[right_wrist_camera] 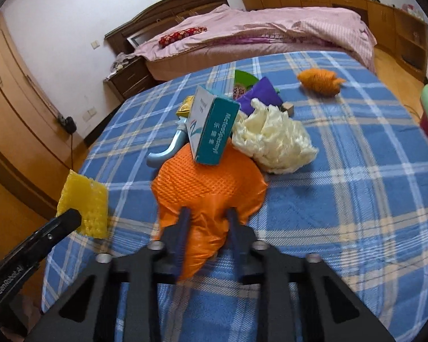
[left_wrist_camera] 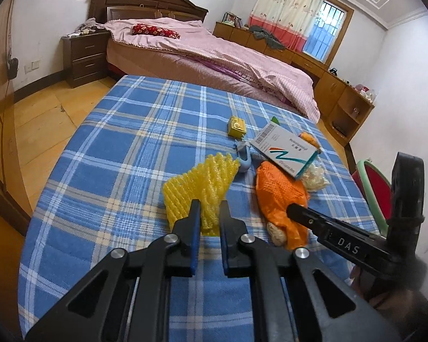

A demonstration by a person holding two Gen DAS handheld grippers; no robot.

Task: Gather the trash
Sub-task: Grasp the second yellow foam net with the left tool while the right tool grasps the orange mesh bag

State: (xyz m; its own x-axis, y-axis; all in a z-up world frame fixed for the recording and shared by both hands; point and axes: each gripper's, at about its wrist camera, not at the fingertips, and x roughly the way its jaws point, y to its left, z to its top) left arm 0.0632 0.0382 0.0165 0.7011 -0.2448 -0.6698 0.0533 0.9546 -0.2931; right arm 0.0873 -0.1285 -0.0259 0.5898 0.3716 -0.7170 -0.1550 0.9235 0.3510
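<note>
Straddling the yellow foam net (left_wrist_camera: 198, 188) at the table's (left_wrist_camera: 122, 131) left, left gripper (left_wrist_camera: 209, 213) jaws apart, probably not gripping. Right of it, right gripper (right_wrist_camera: 207, 222) jaws part-closed around the orange bag (right_wrist_camera: 208, 191); medicine box (right_wrist_camera: 211, 128) leans on it, white wad (right_wrist_camera: 271, 142) beside.

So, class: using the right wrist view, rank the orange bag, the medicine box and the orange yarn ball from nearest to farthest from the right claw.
1. Orange bag, between the right claw fingers.
2. Medicine box, resting on the bag's far end.
3. Orange yarn ball, far right on the cloth.
</note>
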